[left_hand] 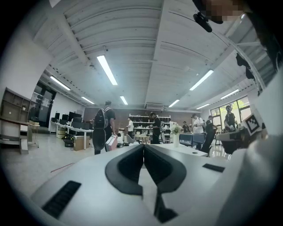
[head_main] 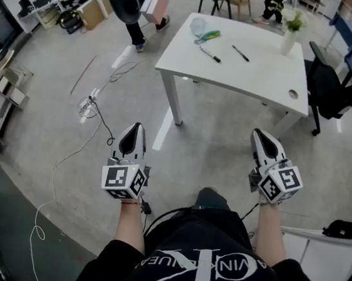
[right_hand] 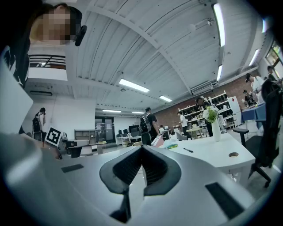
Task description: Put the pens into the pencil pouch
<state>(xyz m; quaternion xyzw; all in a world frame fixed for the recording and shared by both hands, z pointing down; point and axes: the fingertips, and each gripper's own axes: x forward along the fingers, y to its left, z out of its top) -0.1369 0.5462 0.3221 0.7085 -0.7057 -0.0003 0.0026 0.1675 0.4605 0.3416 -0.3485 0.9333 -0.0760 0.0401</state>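
1. My left gripper [head_main: 137, 127]: held level above the floor, at 7 o'clock in the head view. Its fingers [left_hand: 128, 165] are pressed together with nothing between them.
2. My right gripper [head_main: 259, 136]: held level, at 4 o'clock in the head view. Its fingers [right_hand: 157, 170] are pressed together and empty.
3. 1 white table [head_main: 250, 72]: at 12 o'clock ahead of me, well apart from both grippers, with a round hole [head_main: 292, 94] at its 5 o'clock corner.
4. 1 left pen [head_main: 209, 55], black: lying on the tabletop's left half.
5. 1 right pen [head_main: 241, 53], black: at 2 o'clock of the left pen, apart from it.
6. 1 pouch [head_main: 198, 25], clear: at the table's 11 o'clock corner, near both pens but touching neither.
7. 1 green item [head_main: 209, 36]: at 5 o'clock of the pouch, just beside it. I cannot tell what it is.
8. 1 vase [head_main: 289, 39] with flowers: upright at the table's 1 o'clock edge.
9. 1 black chair [head_main: 330, 87]: at 3 o'clock of the table.
10. 1 person [head_main: 134, 1] with a backpack: at 10 o'clock of the table.
11. 1 white cable [head_main: 71, 148]: on the floor at 9 o'clock of my left gripper.
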